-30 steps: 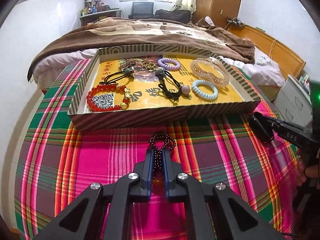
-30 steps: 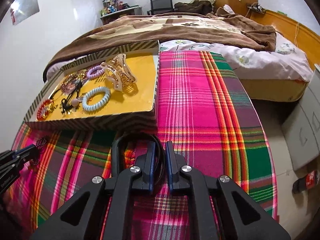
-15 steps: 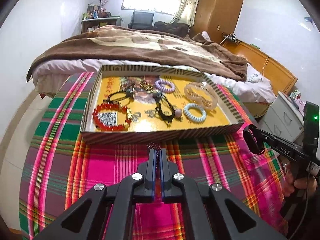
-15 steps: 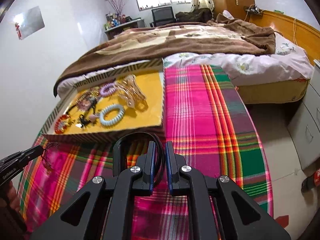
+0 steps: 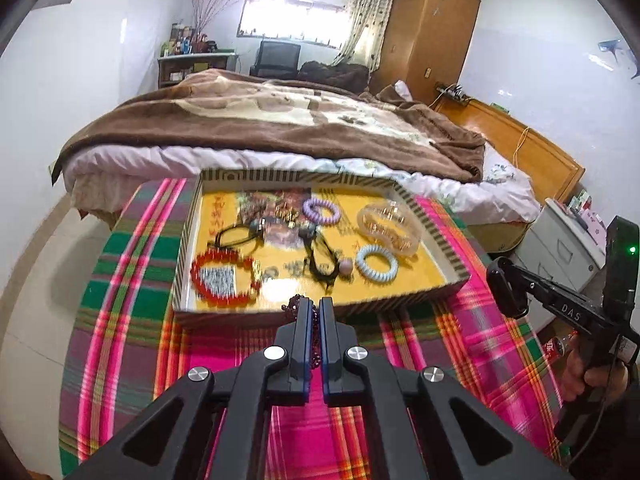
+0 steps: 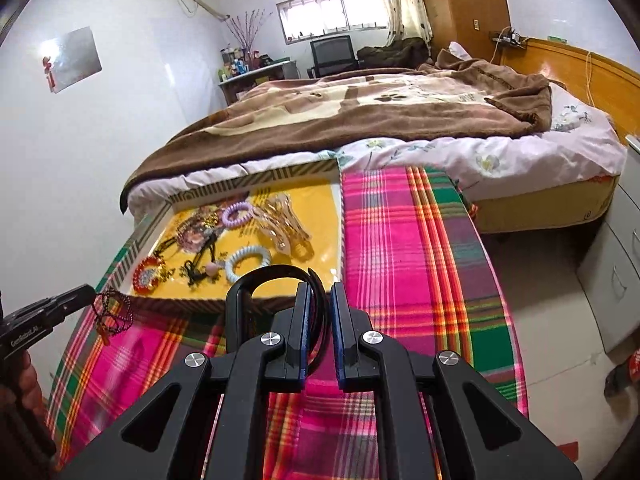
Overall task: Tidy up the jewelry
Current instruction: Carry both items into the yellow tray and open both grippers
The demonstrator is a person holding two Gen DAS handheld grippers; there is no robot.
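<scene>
My left gripper (image 5: 315,307) is shut on a dark red bead bracelet (image 5: 294,307) and holds it in the air at the near wall of the striped tray (image 5: 400,304); the bracelet dangles from it in the right wrist view (image 6: 114,316). My right gripper (image 6: 320,292) is shut on a black headband (image 6: 256,280), lifted above the plaid cloth just before the tray (image 6: 336,216). The tray holds a red bead bracelet (image 5: 224,276), black hair ties (image 5: 320,260), a blue coil tie (image 5: 376,264), a purple coil tie (image 5: 322,211) and a clear hair claw (image 5: 388,228).
The table carries a pink and green plaid cloth (image 5: 132,320). A bed with a brown blanket (image 5: 280,120) stands right behind it. White drawers (image 6: 612,272) stand on the floor at the right. The right gripper also shows in the left wrist view (image 5: 506,294).
Both grippers have risen off the cloth with their items. The left one lifted the dark bead bracelet from the table up to the tray's near wall; the right one raised the headband.
</scene>
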